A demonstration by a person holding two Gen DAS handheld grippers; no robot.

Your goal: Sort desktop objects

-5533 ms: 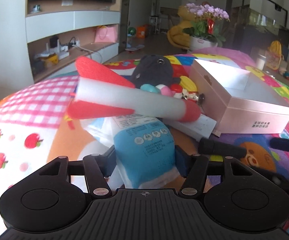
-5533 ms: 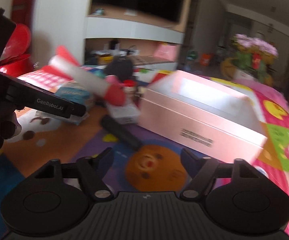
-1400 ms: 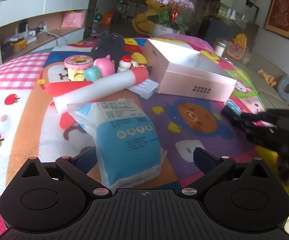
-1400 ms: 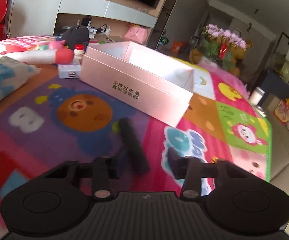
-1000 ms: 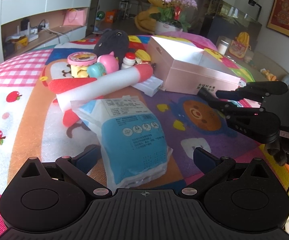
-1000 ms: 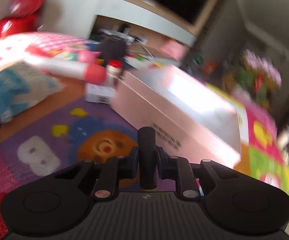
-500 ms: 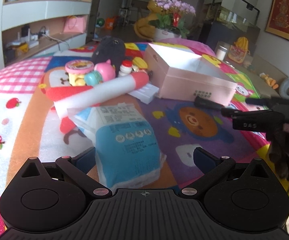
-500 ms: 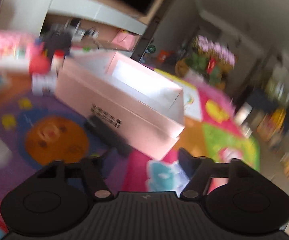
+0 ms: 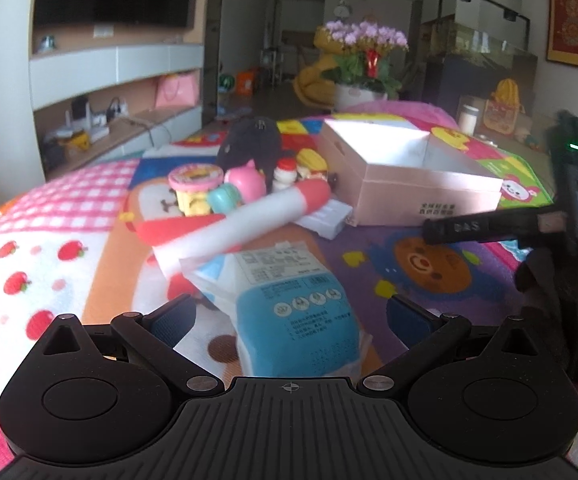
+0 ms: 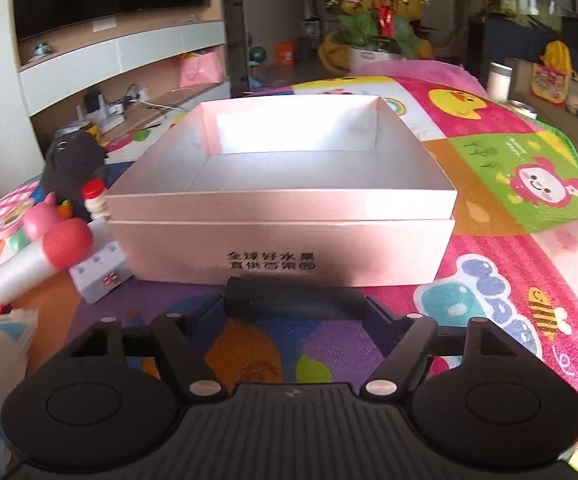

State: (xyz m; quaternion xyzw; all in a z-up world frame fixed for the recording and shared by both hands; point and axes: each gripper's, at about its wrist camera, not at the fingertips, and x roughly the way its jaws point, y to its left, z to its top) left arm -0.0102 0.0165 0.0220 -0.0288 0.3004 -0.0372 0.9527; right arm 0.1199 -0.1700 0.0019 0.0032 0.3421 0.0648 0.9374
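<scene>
The right claw (image 10: 295, 312) was closing, its jaws set wide with a black cylinder (image 10: 293, 300) lying crosswise between them on the colourful play mat (image 10: 509, 280). Whether the pads already pressed on the cylinder's ends could not be told. The cylinder lay just beside the near wall of the open pink box (image 10: 281, 248), at twelve o'clock from the claw, and the box's inside was bare.

At nine o'clock from the box sat a small white block (image 10: 99, 272) touching its corner, with a red-tipped white foam rocket (image 10: 29, 264) resting over the block. Beyond these, at ten o'clock, stood a small red-capped bottle (image 10: 95, 198) and a dark plush toy (image 10: 73, 160).

The left claw (image 9: 289, 316) was spread open, with a blue and white packet (image 9: 297, 312) lying between its fingers, which stood clear of it on both sides. At twelve o'clock from the packet the rocket lay across its far end. A pink toy (image 9: 245, 178) and a round yellow tub with a pink lid (image 9: 195, 188) clustered behind the rocket. From this view the right claw reached in at three o'clock, low before the box.
</scene>
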